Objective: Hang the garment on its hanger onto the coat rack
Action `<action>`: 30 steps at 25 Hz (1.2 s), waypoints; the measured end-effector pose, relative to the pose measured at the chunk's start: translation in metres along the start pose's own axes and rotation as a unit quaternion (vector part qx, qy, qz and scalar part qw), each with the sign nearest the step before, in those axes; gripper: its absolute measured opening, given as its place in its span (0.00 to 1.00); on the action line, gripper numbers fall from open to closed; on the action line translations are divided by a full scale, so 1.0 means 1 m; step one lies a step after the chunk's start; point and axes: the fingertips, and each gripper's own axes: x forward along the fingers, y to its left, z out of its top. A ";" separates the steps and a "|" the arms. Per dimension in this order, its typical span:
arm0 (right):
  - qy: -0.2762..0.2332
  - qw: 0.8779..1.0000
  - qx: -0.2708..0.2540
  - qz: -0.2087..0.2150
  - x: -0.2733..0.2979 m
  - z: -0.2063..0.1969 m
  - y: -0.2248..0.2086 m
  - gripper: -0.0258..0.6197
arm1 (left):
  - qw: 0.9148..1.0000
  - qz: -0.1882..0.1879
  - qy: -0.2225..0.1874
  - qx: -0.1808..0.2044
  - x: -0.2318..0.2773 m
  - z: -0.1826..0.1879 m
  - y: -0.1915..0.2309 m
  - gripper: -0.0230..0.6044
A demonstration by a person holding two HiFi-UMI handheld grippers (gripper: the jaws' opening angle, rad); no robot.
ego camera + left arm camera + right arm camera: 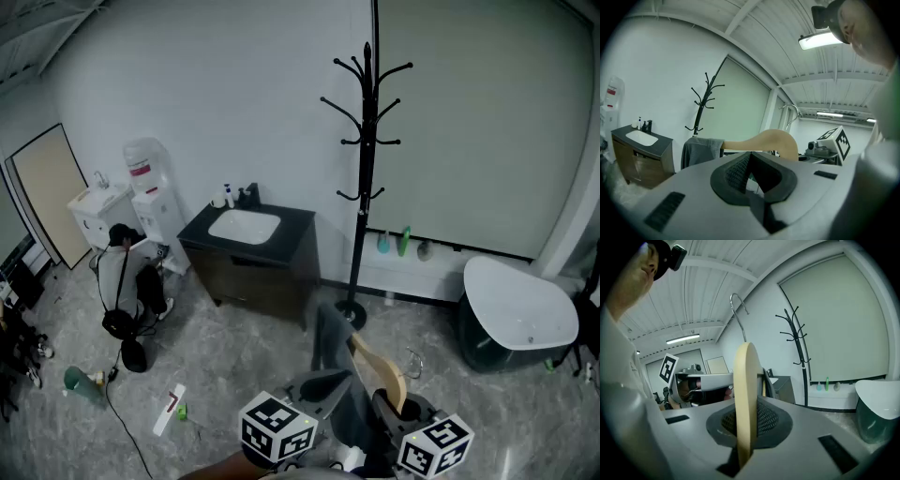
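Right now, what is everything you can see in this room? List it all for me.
coat rack: one, black, standing by the wall
cabinet: one, dark with a white basin, left of the rack
water dispenser: one, white, left of the cabinet
board: one, beige, leaning at far left
person: one, crouching by the dispenser
tub: one, white, on the floor at right
teal bottle and green bottle: one each, on the ledge behind the rack
hanger: one, pale wood, in the right gripper
garment: one, grey, on the hanger
left gripper: grey, jaws apart, empty
right gripper: grey, shut on the hanger
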 end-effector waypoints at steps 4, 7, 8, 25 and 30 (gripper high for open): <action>-0.001 1.000 0.000 -0.005 -0.006 0.000 -0.011 0.07 | 1.000 -0.003 -0.001 -0.006 0.008 -0.001 -0.005 0.05; -0.001 1.000 0.000 -0.008 -0.011 -0.002 -0.018 0.07 | 1.000 -0.002 0.000 -0.004 0.013 -0.003 -0.008 0.05; 0.000 1.000 0.000 -0.009 -0.013 -0.002 -0.020 0.07 | 1.000 -0.001 0.001 -0.003 0.015 -0.003 -0.010 0.05; -0.011 1.000 -0.010 -0.001 -0.034 0.005 -0.061 0.07 | 1.000 0.016 0.010 0.002 0.060 -0.012 -0.031 0.05; -0.013 1.000 -0.007 -0.001 -0.026 0.014 -0.076 0.07 | 1.000 0.019 0.011 0.000 0.075 -0.008 -0.021 0.05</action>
